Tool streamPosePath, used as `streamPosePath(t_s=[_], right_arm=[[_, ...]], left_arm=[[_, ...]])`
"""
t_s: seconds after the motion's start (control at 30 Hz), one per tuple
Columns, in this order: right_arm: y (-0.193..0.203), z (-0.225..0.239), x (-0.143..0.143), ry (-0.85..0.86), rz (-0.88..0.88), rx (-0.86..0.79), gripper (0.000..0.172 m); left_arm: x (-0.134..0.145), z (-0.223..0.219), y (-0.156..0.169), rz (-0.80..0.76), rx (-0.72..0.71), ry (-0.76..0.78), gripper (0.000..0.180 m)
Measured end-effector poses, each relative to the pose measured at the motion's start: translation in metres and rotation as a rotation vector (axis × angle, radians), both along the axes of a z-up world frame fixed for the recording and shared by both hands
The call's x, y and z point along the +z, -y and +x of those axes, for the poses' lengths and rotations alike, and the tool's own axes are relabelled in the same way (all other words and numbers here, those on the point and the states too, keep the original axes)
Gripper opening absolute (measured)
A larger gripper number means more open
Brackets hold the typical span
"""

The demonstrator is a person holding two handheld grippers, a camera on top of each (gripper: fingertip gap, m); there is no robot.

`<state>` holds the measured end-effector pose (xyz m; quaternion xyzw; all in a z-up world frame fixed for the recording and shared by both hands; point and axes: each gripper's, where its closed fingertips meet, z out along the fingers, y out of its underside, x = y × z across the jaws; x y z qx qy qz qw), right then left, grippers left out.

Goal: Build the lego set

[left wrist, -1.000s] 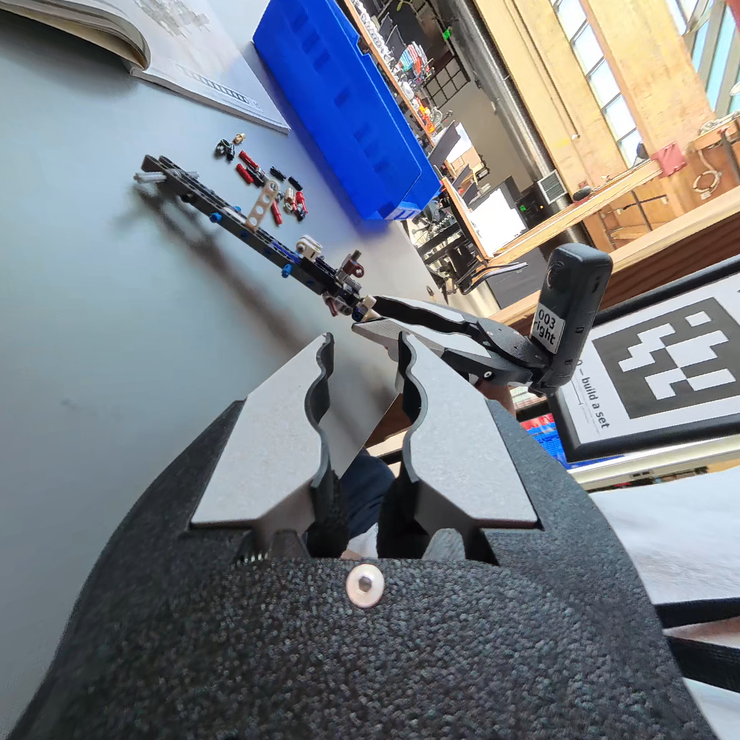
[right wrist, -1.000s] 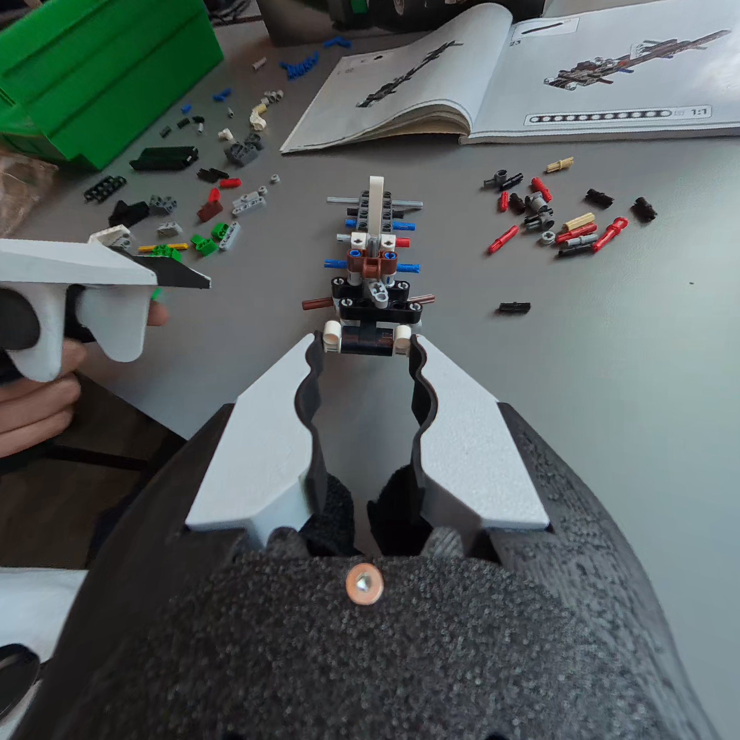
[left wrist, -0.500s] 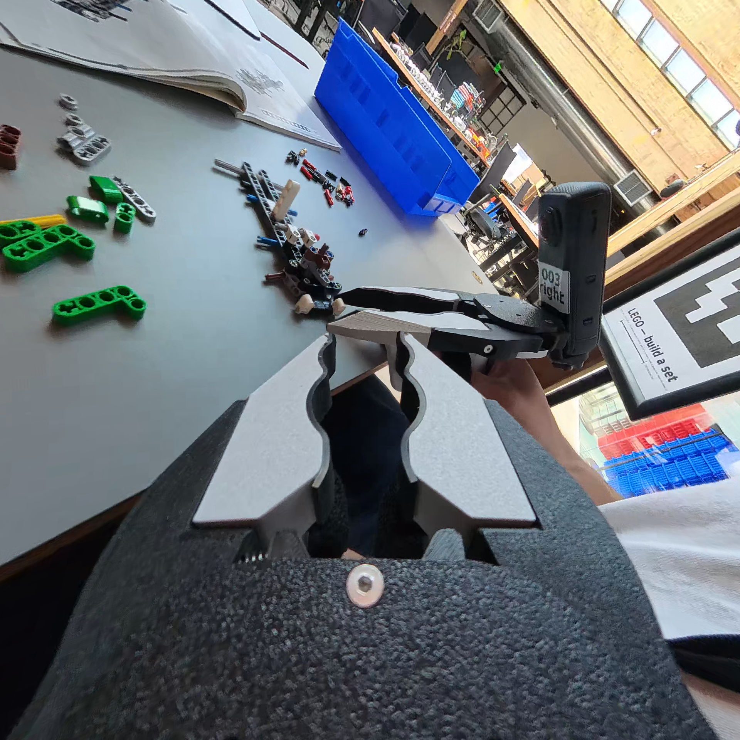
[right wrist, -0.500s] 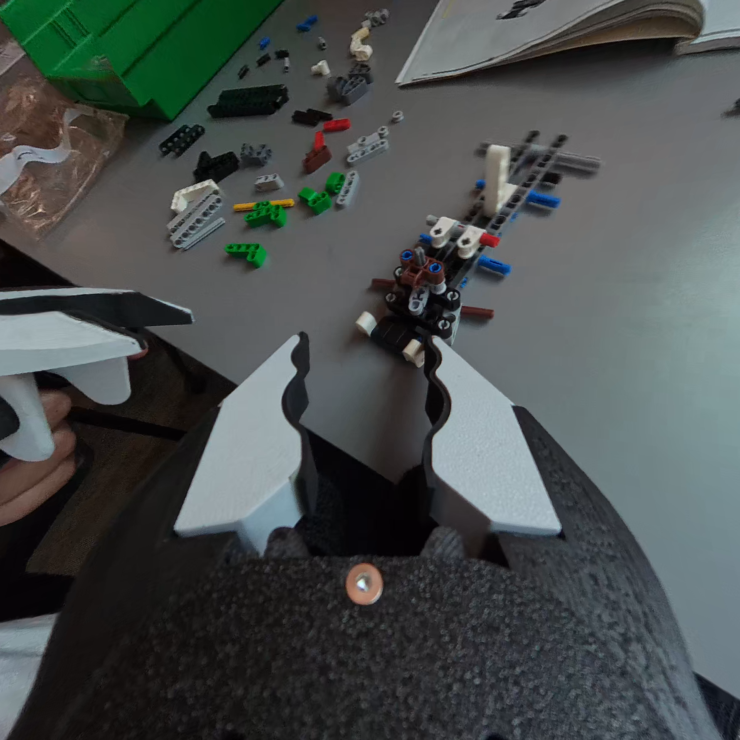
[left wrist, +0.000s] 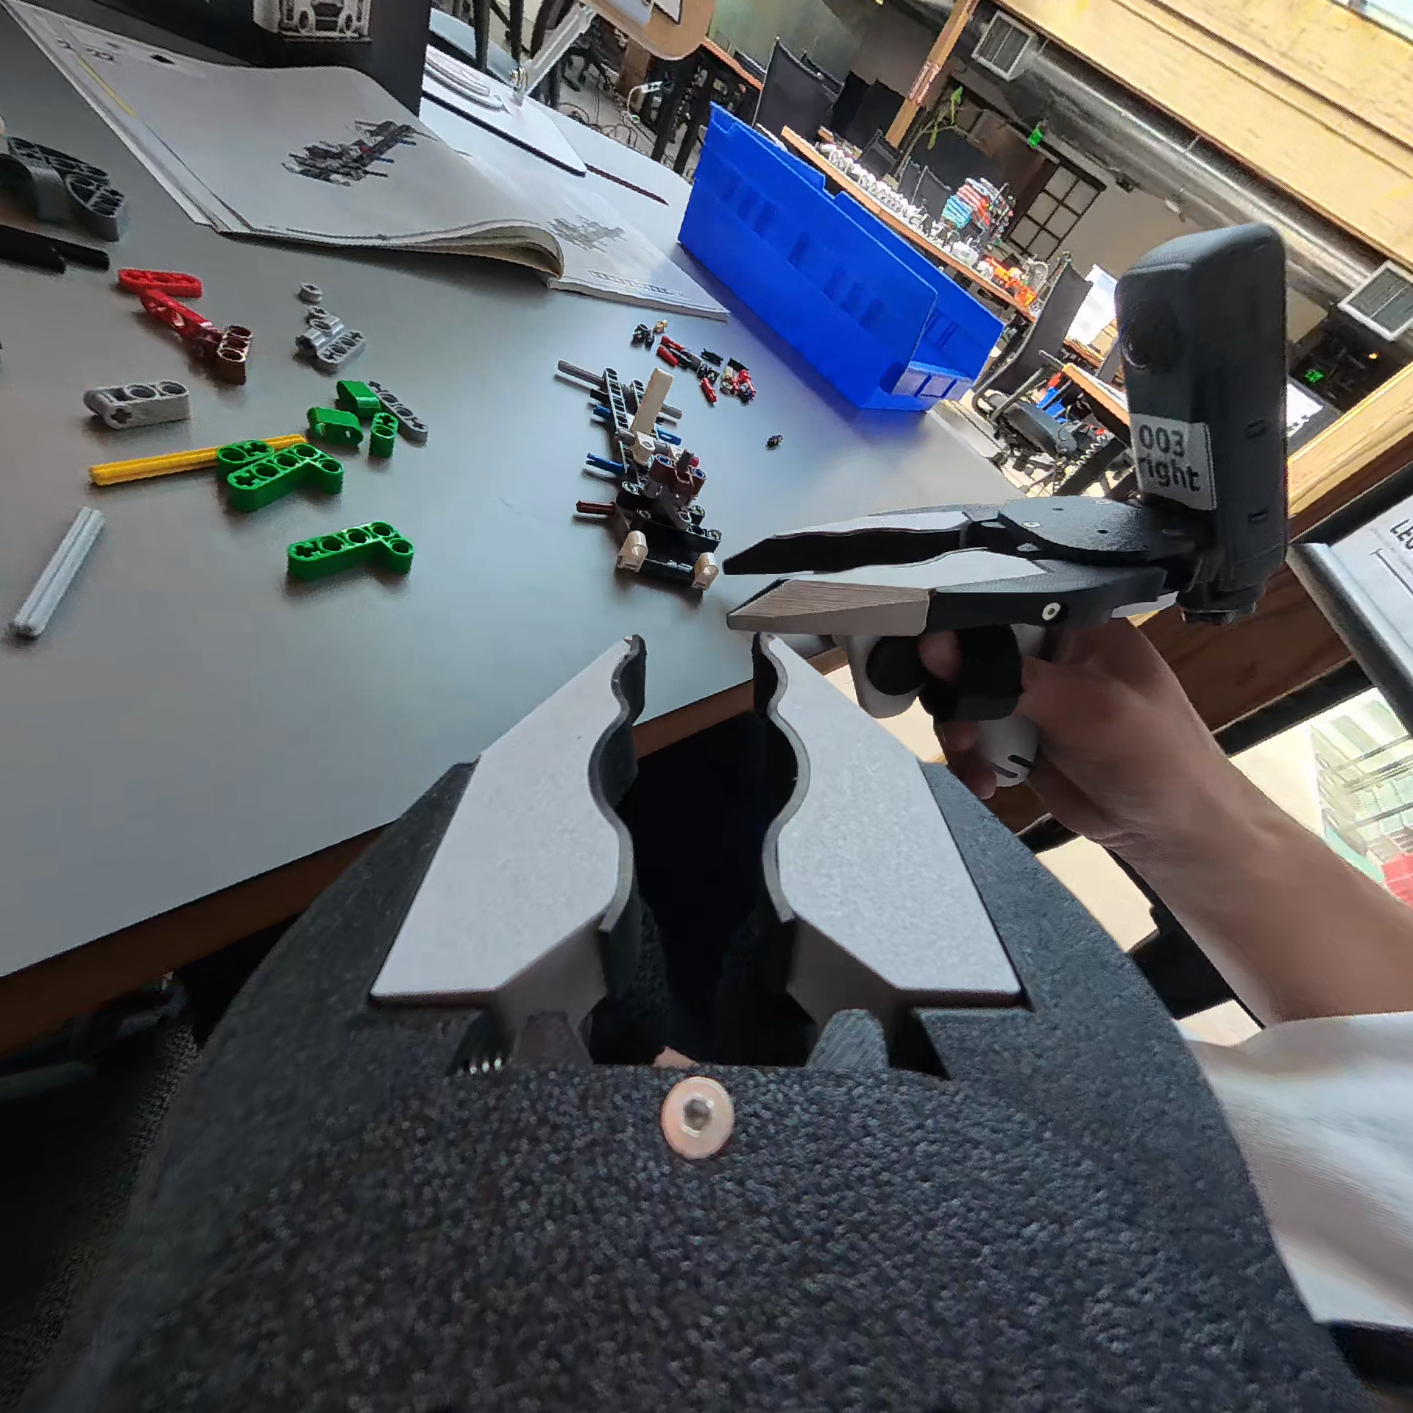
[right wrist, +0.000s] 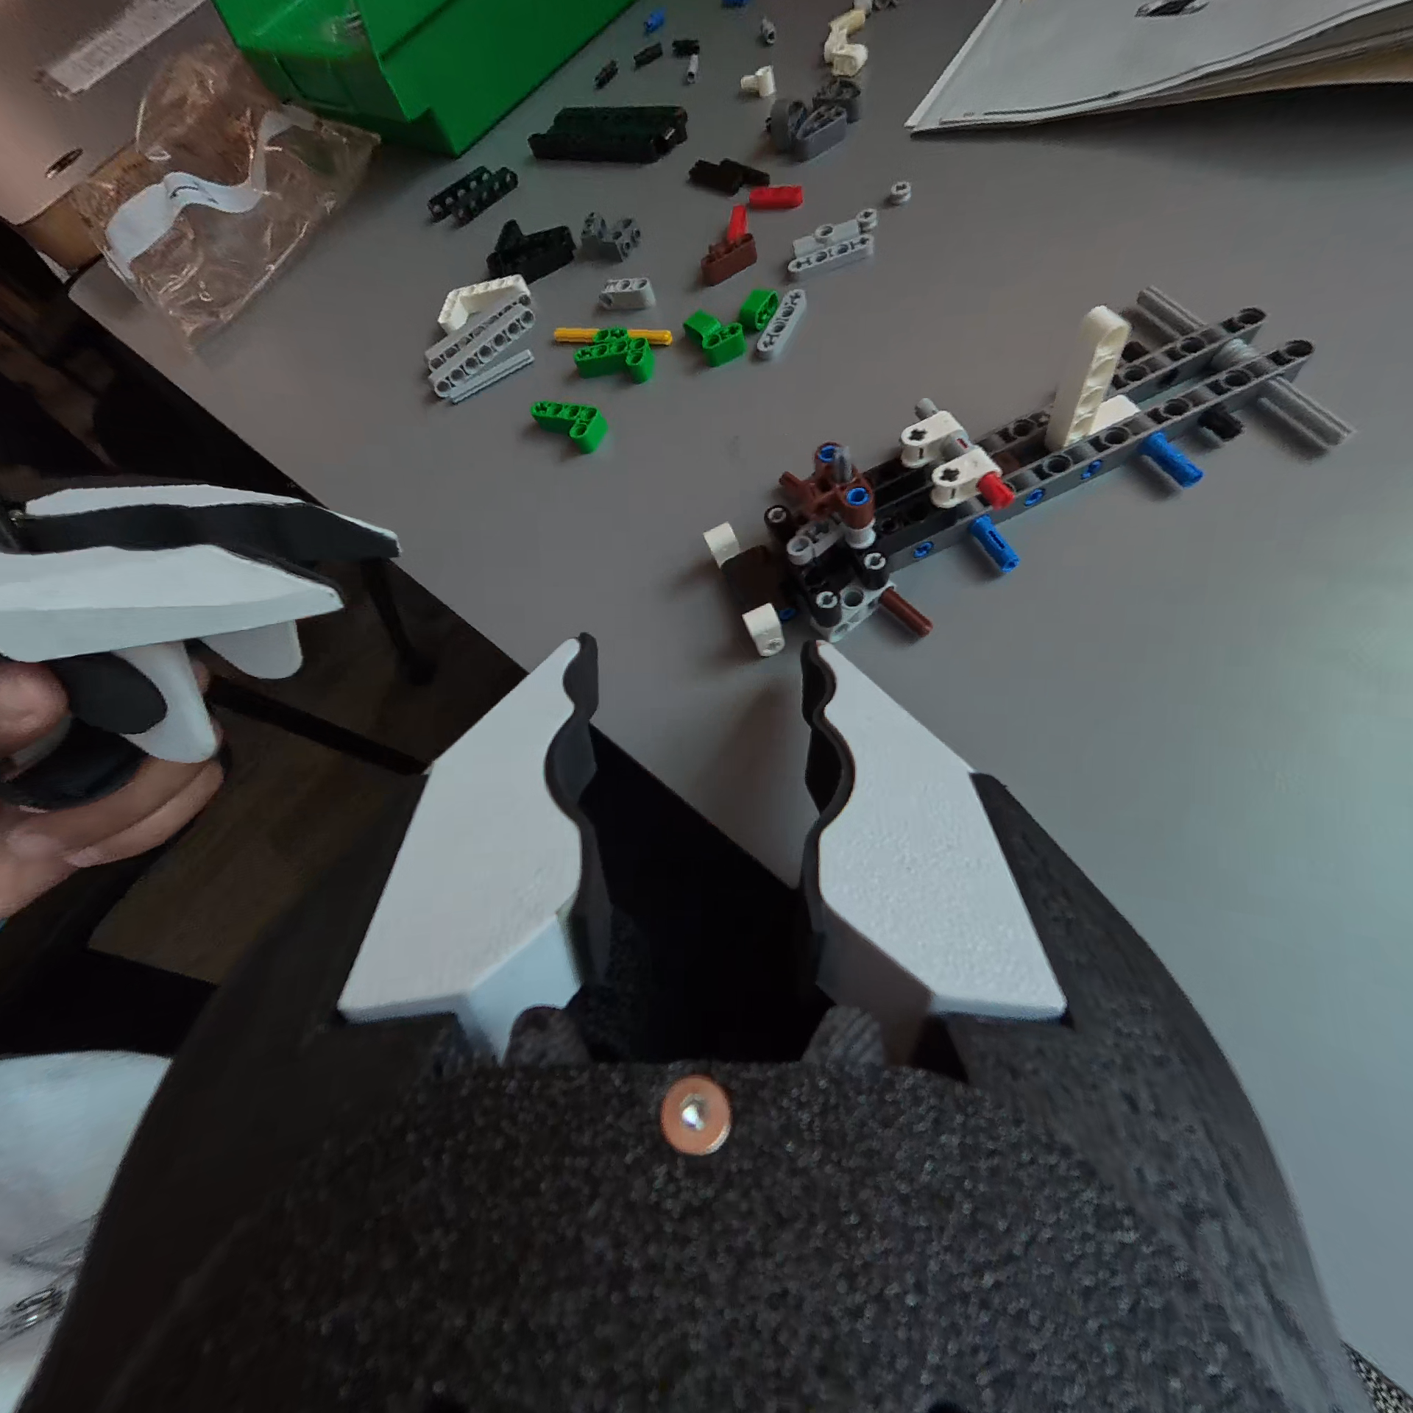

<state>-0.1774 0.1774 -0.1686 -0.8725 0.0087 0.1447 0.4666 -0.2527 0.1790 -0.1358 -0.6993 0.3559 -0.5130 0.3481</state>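
Note:
A long brick-built model (left wrist: 657, 489) of grey and black beams with blue pins, a brown hub and white bushes lies on the grey table (left wrist: 459, 688). It also shows in the right wrist view (right wrist: 994, 474). My right gripper (right wrist: 697, 650) is open and empty, its fingertips just short of the model's near end and not touching it. It shows from the side in the left wrist view (left wrist: 730, 596), held in a hand. My left gripper (left wrist: 697, 650) is open and empty over the table's front edge, left of the right gripper; it also shows in the right wrist view (right wrist: 367, 577).
Loose green, grey, red and yellow pieces (left wrist: 283, 474) lie left of the model, and small red and black pins (left wrist: 703, 367) lie behind it. An open booklet (left wrist: 367, 176) and a blue bin (left wrist: 826, 267) stand at the back. A green bin (right wrist: 428, 61) and a plastic bag (right wrist: 222, 206) sit far left.
A second ago my right gripper's open jaws straddled the model's near end; it has drawn back and turned, leaving the model on the table. My left gripper has pulled back toward the table's edge.

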Motion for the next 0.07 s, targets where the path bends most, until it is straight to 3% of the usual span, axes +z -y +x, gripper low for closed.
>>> streamPosePath(t_s=[0.03,0.07], right_arm=[[-0.0007,-0.005,-0.0004,0.009,-0.002,0.014,0.053],[-0.0017,-0.0109,-0.0004,0.015,0.007,0.03,0.053]], left_arm=[[-0.0013,0.0008,0.0008,0.012,0.008,-0.007,0.026],[-0.0019,0.0012,0.002,0.024,0.014,-0.013,0.026]])
